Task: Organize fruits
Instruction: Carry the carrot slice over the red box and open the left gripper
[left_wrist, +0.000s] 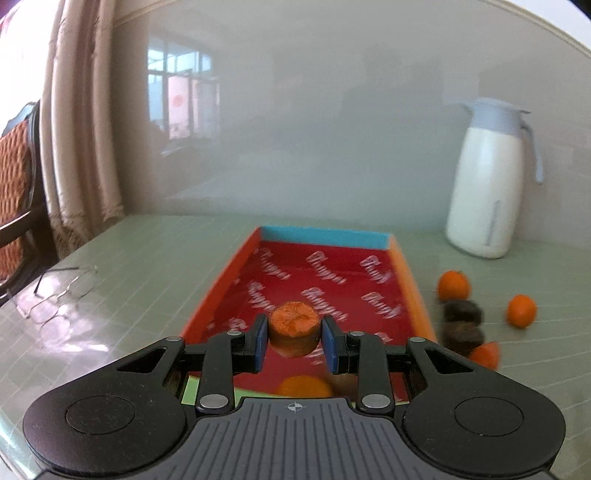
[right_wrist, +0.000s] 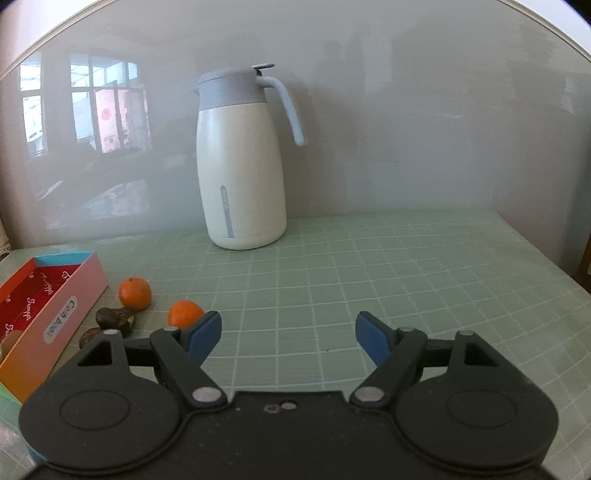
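Observation:
My left gripper (left_wrist: 294, 334) is shut on an orange fruit (left_wrist: 294, 325) and holds it above the near end of a shallow box with a red printed floor (left_wrist: 332, 280). Another orange fruit (left_wrist: 304, 386) lies in the box below it. Right of the box lie two oranges (left_wrist: 453, 284) (left_wrist: 521, 311), two dark brown fruits (left_wrist: 463, 312) and an orange piece (left_wrist: 485, 354). My right gripper (right_wrist: 288, 332) is open and empty above the green mat. In its view the box (right_wrist: 55, 306), oranges (right_wrist: 135, 292) (right_wrist: 184, 313) and dark fruits (right_wrist: 114, 317) lie at the left.
A white thermos jug with a grey-blue lid (left_wrist: 487, 184) (right_wrist: 242, 162) stands at the back by the wall. Glasses (left_wrist: 59, 295) lie on the green grid mat left of the box. A chair (left_wrist: 18, 206) and curtain stand at the far left.

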